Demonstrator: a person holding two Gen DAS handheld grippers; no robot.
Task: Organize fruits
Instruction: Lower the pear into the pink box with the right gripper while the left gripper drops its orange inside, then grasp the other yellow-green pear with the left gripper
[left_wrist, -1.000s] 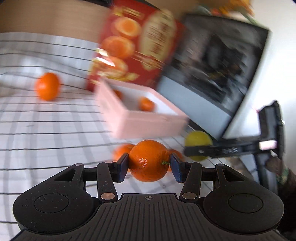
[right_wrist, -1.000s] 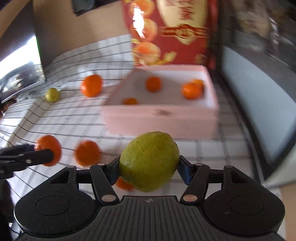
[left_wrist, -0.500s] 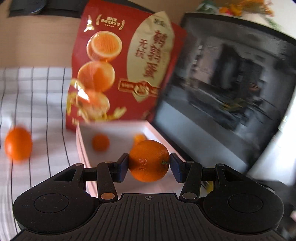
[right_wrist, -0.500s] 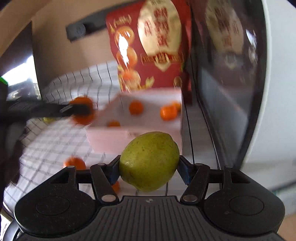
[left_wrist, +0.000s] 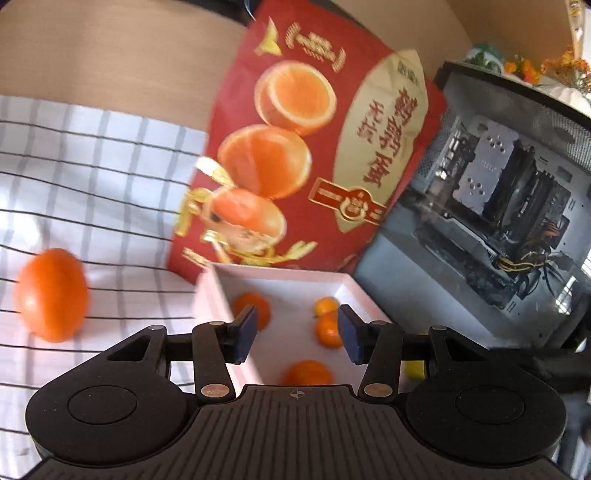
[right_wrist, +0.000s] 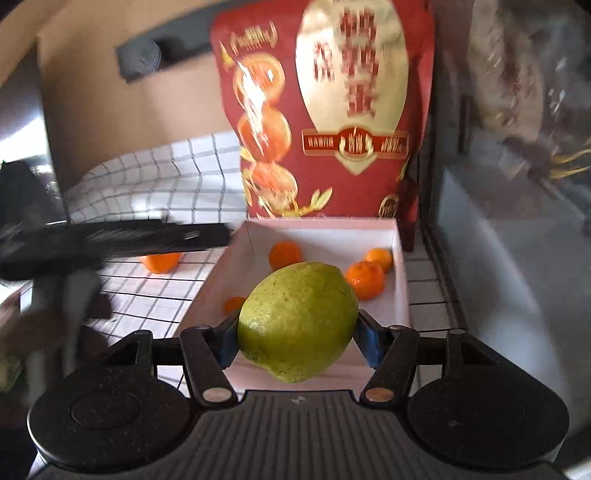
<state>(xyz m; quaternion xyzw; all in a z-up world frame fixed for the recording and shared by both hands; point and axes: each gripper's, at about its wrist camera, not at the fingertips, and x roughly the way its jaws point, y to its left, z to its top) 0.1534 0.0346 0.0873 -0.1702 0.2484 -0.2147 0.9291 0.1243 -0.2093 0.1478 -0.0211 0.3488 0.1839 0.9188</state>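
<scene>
Now | left hand-held gripper (left_wrist: 295, 334): spread, empty | right hand-held gripper (right_wrist: 297, 341): pinching green fruit (right_wrist: 297, 321) between pads

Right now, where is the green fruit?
The green fruit sits clamped in the right claw, front and centre of the right wrist view, just short of the white box holding oranges.
</scene>
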